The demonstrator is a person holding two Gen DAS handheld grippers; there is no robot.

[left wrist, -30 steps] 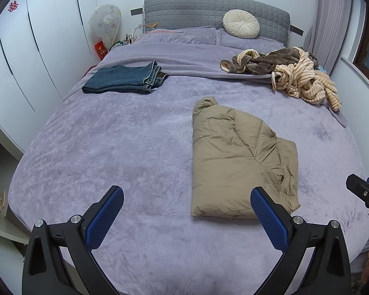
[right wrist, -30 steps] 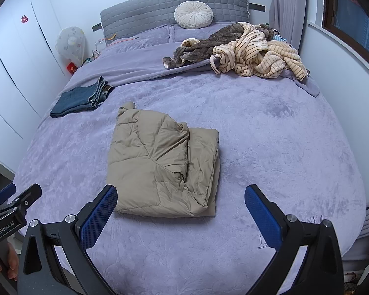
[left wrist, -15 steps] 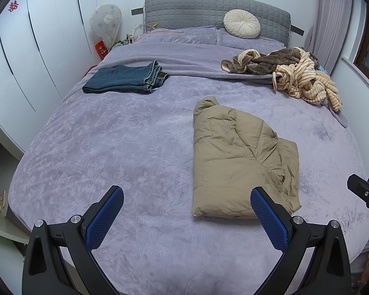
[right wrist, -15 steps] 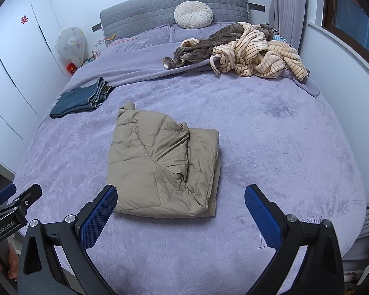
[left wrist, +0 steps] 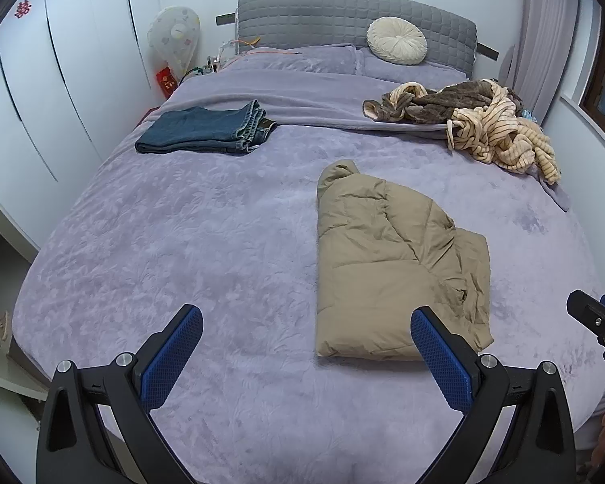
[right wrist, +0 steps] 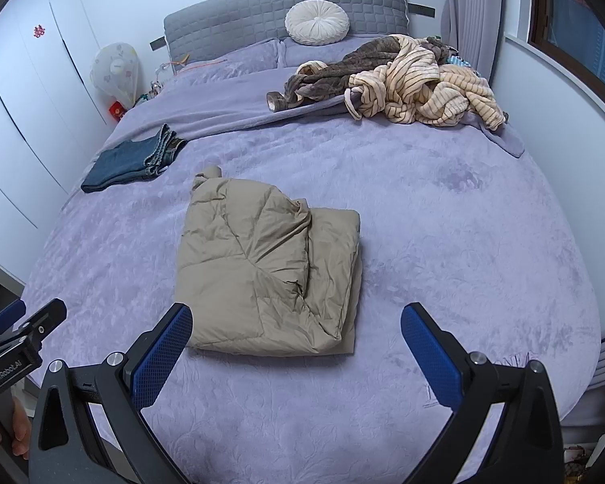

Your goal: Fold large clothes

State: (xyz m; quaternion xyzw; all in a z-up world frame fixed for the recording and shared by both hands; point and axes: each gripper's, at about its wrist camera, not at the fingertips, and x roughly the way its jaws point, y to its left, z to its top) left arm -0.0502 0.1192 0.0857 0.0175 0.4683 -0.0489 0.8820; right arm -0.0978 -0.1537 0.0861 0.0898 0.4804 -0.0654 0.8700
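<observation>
Both tools, left (left wrist: pixel 306 347) and right (right wrist: pixel 296 343), are gaping empty; the jacket (right wrist: pixel 262 270) is looking puffy, light, slippery, best pinched at corners.

White wardrobes (left wrist: pixel 40 92) flank a purple bed (left wrist: pixel 205 234) with grey headboard (left wrist: pixel 343 16).

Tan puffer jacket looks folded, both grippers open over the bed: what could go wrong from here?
1. The tan puffer jacket is puffy, and its top flap lies loose along the right side; it may spring open if nudged or lifted by one edge.
2. The striped robe pile is tangled with a brown garment; pulling one could drag both.
3. The left gripper and right gripper hover close together and could collide.
</observation>
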